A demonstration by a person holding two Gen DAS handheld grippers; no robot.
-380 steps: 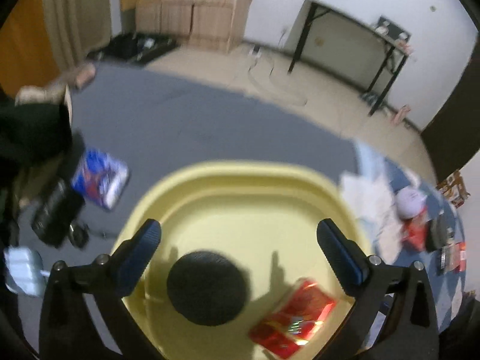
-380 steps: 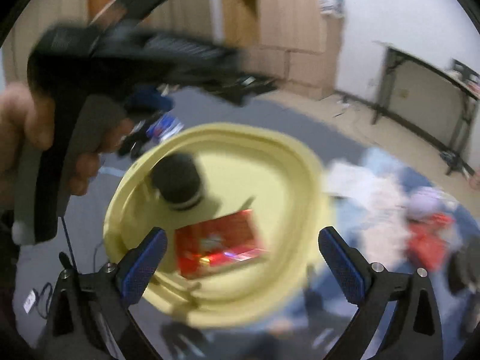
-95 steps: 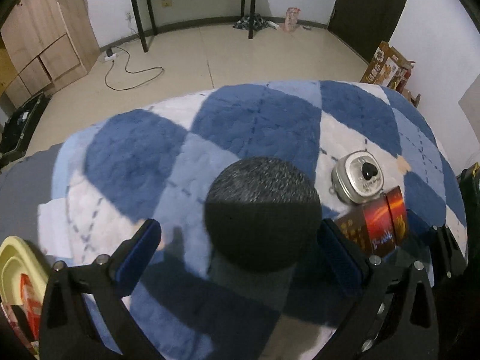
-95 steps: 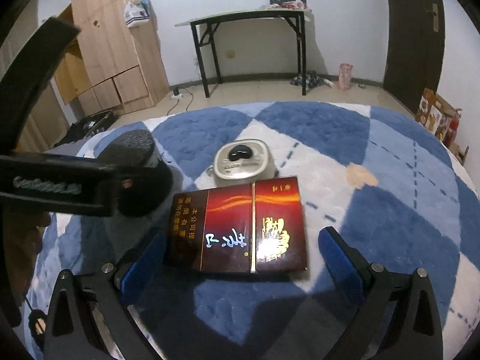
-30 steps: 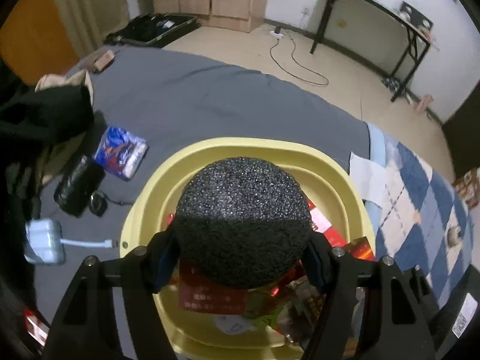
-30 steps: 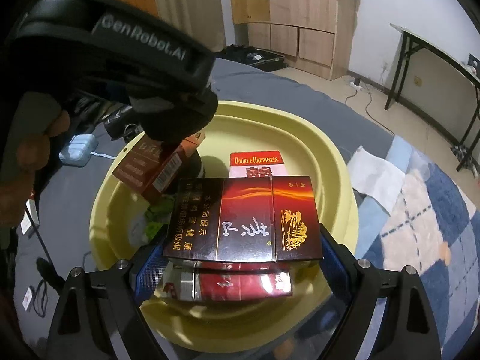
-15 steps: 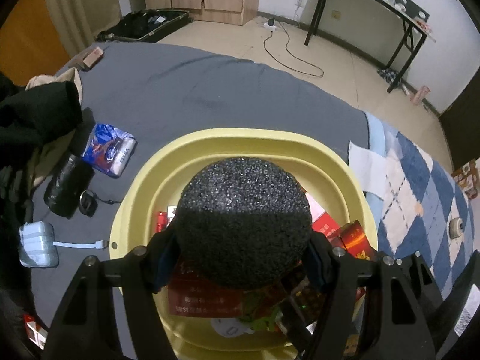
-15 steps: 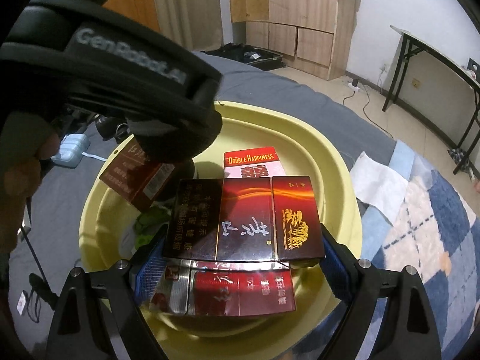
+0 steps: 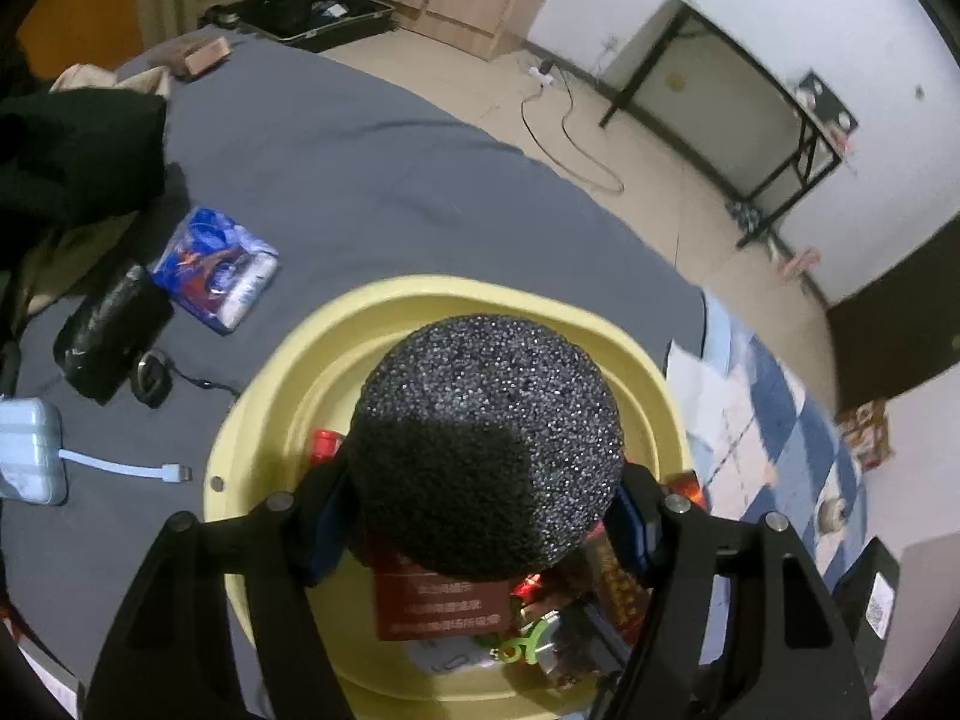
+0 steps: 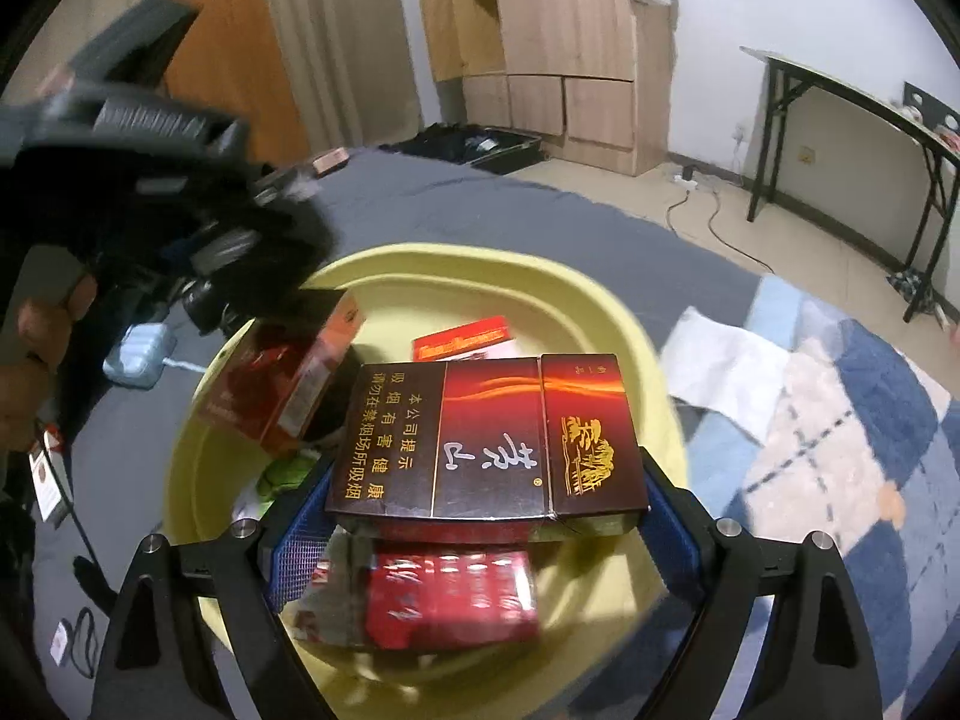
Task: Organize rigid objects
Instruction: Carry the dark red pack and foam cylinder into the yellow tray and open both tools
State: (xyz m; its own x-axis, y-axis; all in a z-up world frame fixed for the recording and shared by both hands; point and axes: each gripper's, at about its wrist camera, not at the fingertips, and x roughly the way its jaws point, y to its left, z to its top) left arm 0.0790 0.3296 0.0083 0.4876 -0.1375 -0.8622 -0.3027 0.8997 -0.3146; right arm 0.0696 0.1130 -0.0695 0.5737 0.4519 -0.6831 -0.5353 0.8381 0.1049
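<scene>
Both grippers hang over the yellow basin (image 9: 288,360) to drop loads — left gripper (image 9: 480,516) clamps the black sphere (image 9: 486,450), right gripper (image 10: 480,516) pinches a dark-red carton (image 10: 486,438).

A ball (image 9: 486,450) is held above a basin (image 9: 420,306), over boxes lying inside it. A carton (image 10: 489,438) is held above a pack (image 10: 450,600) in the basin, which is set on a sheet (image 9: 372,180); a pouch (image 9: 216,267) lies to its left.

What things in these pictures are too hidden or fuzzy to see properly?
- Left wrist view: the black foam ball in the left tongs hides most of the yellow basin.
- Right wrist view: the dark red box covers the basin's middle; the red pack beneath is blurred.
</scene>
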